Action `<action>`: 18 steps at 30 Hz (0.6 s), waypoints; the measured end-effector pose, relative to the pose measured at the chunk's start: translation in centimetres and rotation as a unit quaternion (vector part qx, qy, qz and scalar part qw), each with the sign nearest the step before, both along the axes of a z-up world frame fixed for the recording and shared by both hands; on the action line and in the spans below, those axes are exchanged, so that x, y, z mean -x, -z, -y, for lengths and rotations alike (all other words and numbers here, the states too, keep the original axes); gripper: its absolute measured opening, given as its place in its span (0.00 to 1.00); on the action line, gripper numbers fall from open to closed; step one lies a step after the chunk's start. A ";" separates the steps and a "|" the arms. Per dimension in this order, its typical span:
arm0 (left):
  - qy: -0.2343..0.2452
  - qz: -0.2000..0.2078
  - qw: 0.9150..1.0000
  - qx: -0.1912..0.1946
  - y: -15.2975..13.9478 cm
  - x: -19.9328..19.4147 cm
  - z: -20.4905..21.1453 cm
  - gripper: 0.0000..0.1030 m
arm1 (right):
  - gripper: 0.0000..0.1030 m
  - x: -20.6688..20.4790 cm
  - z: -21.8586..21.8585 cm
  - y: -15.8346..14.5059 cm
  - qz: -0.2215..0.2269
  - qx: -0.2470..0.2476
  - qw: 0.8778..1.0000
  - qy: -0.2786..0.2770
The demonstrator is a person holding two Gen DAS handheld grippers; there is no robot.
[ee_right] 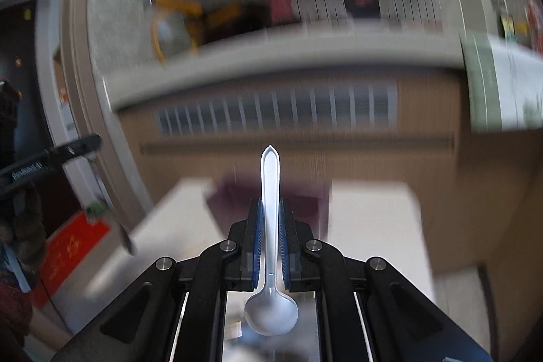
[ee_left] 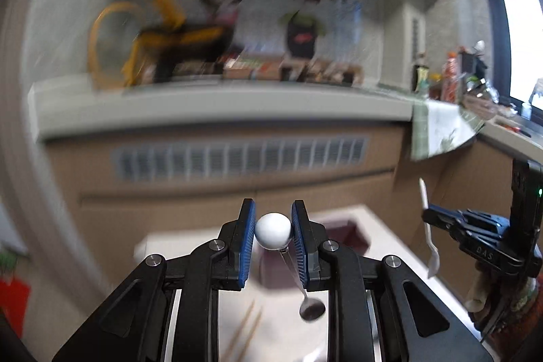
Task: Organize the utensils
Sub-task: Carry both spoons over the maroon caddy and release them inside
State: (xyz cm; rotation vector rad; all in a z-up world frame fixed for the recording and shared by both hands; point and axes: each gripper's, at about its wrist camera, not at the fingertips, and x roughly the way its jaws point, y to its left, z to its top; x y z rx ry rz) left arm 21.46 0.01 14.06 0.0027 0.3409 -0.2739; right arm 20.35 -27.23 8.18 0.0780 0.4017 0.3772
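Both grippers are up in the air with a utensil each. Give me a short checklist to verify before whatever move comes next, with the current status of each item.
1. Left gripper holds its utensil: ok, the blue fingers pinch the white ball end of a metal spoon that hangs bowl down.
2. Right gripper holds the white plastic spoon: ok, clamped on the handle, bowl toward the camera.
3. Grippers apart from each other: ok.
4. Dark purple container on the white table in view: ok, though blurred.
5. Container contents: cannot tell.
6. Chopsticks left on the table: cannot tell, too blurred.
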 end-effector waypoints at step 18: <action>0.058 -0.086 0.993 0.046 6.2 -15.5 3.6 0.23 | 0.10 -13.2 -3.2 4.0 0.024 -0.024 0.999 0.033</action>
